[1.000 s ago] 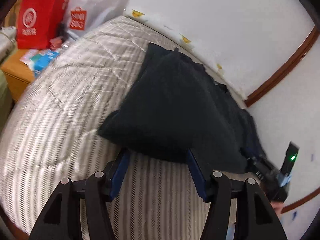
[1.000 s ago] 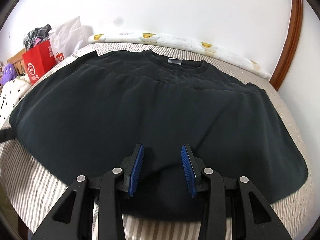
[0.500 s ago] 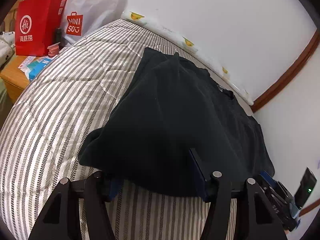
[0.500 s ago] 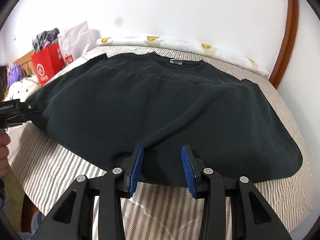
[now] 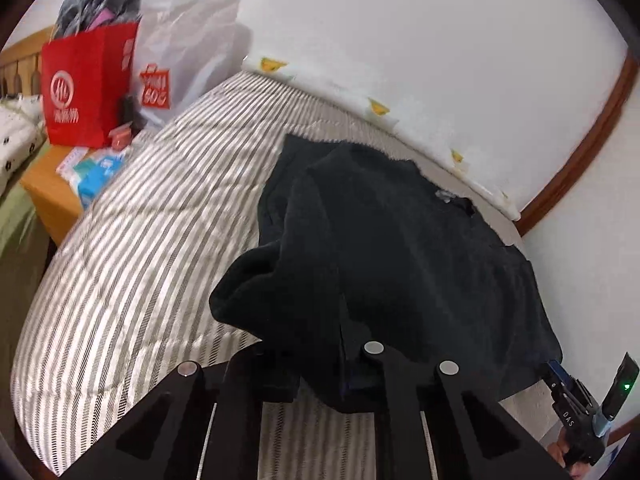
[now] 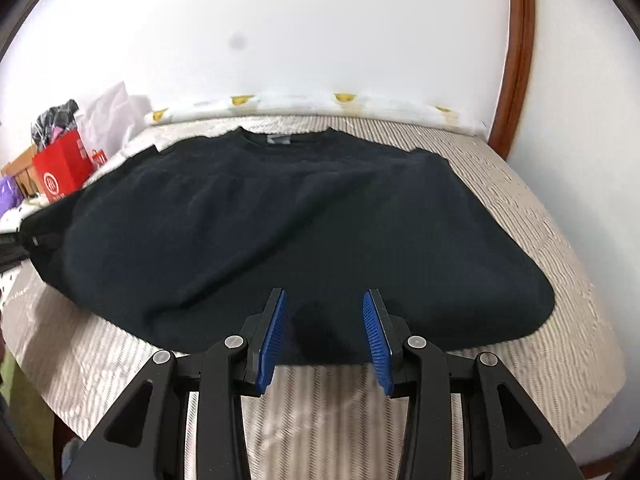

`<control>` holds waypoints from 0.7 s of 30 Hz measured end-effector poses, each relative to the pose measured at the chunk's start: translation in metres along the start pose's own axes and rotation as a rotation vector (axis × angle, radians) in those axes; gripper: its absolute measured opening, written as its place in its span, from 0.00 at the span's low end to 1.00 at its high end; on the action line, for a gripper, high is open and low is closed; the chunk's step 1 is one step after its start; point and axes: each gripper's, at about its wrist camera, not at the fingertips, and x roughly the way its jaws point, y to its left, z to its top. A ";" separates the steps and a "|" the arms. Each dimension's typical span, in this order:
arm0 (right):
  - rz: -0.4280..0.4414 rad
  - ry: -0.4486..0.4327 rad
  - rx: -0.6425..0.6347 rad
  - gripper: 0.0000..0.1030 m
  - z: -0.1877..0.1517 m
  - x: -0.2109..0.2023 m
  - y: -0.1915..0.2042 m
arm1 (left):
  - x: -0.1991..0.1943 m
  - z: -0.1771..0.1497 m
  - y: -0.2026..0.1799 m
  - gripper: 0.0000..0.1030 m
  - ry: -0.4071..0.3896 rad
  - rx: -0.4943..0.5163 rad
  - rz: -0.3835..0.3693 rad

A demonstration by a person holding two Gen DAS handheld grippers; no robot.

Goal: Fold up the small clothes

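A black sweatshirt (image 6: 304, 220) lies spread on the striped bed (image 6: 540, 240), collar toward the wall. My left gripper (image 5: 320, 372) is shut on the sweatshirt (image 5: 392, 248) at its near left hem, with the cloth bunched up and draped over the jaws. My right gripper (image 6: 324, 332) is open with its blue pads (image 6: 274, 332) apart, just above the near hem; no cloth is pinched between them. The right gripper also shows in the left wrist view (image 5: 572, 396) at the far lower right.
A red paper bag (image 5: 86, 88) and a white shopping bag (image 5: 180, 68) stand at the bed's left on a wooden stand (image 5: 48, 196) with small boxes. A white wall and a brown wooden trim (image 6: 518, 60) border the bed behind and right.
My left gripper has closed on the sweatshirt's left hem and lifted it, bunching the cloth. My right gripper has drawn back toward the near hem and stays open.
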 end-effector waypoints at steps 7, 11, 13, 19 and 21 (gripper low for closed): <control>-0.029 -0.039 0.065 0.36 -0.001 -0.018 -0.033 | -0.022 0.019 -0.058 0.11 -0.082 0.131 -0.044; -0.084 -0.056 0.099 0.34 -0.001 -0.030 -0.049 | -0.025 0.023 -0.104 0.11 -0.101 0.227 -0.100; -0.088 -0.064 0.127 0.34 -0.003 -0.036 -0.056 | -0.023 0.020 -0.127 0.11 -0.095 0.275 -0.132; -0.100 -0.078 0.145 0.34 -0.012 -0.048 -0.067 | 0.004 -0.007 -0.193 0.11 -0.003 0.419 -0.237; -0.105 -0.072 0.136 0.34 -0.014 -0.049 -0.069 | 0.020 -0.017 -0.206 0.11 0.047 0.435 -0.267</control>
